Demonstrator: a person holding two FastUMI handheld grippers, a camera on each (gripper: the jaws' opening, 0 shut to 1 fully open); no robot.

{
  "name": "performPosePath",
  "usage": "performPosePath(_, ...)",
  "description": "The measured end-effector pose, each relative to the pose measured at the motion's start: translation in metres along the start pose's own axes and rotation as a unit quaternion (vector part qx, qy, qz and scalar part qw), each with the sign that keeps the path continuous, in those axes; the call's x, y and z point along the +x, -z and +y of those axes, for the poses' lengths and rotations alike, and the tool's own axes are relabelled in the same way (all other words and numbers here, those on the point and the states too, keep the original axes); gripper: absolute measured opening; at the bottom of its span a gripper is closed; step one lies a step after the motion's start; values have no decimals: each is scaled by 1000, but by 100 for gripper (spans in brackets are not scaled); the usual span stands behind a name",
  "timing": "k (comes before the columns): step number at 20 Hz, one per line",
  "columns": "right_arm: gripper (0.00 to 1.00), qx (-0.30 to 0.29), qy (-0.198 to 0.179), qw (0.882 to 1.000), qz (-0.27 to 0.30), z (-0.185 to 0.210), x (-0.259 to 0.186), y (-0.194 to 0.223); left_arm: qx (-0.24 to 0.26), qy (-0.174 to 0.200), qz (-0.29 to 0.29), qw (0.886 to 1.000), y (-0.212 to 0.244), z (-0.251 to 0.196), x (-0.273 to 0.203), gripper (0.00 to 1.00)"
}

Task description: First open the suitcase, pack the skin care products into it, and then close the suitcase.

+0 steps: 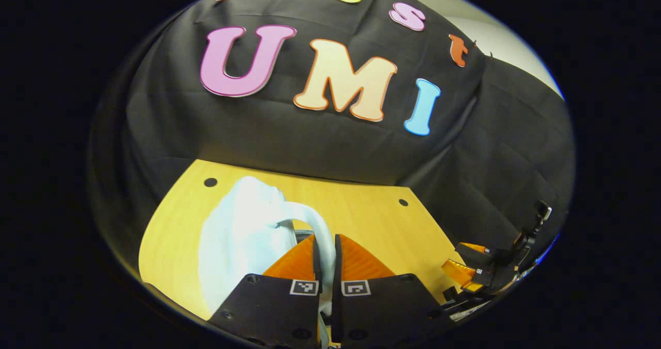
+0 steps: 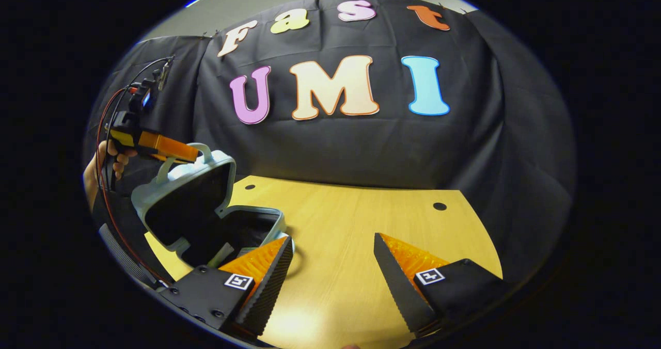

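Left tongs (image 1: 325,258) clamped on case handle (image 1: 315,225), lid (image 2: 181,199) half raised over the table (image 2: 361,225) — swing steadily back. Right tongs (image 2: 333,266) wide, empty, beside the case — ready to steady.

I'm working in a recording booth: draped black cloth wall (image 2: 330,147) behind a bare light-wood table (image 2: 351,225) with drilled holes

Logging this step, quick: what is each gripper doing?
Left gripper: closed on the suitcase handle.
Right gripper: open, holding nothing.
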State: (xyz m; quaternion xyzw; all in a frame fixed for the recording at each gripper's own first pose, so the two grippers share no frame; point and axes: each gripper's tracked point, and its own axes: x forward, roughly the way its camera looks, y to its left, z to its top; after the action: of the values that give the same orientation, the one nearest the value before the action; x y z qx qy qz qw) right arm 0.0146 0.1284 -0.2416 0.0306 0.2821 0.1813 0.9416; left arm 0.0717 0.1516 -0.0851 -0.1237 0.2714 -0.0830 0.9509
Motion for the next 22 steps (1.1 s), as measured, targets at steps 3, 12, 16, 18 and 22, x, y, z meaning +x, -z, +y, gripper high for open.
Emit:
performPosePath(3,98,6,7,1000,-4,-14,-12,-1,6,8,20,1000,21,-23,20,2)
performPosePath(12,98,26,43,998,-25,-74,-46,-15,40,-27,70,996,102,-59,81,2)
performPosePath(16,98,25,46,998,-34,-95,-55,-25,20,-57,71,996,120,-63,98,11)
performPosePath(18,99,27,58,996,-61,-111,-63,-45,37,-79,51,995,112,-66,101,16)
performPosePath(22,98,34,55,992,-112,-126,-74,-80,109,-121,-44,986,64,-95,85,52)
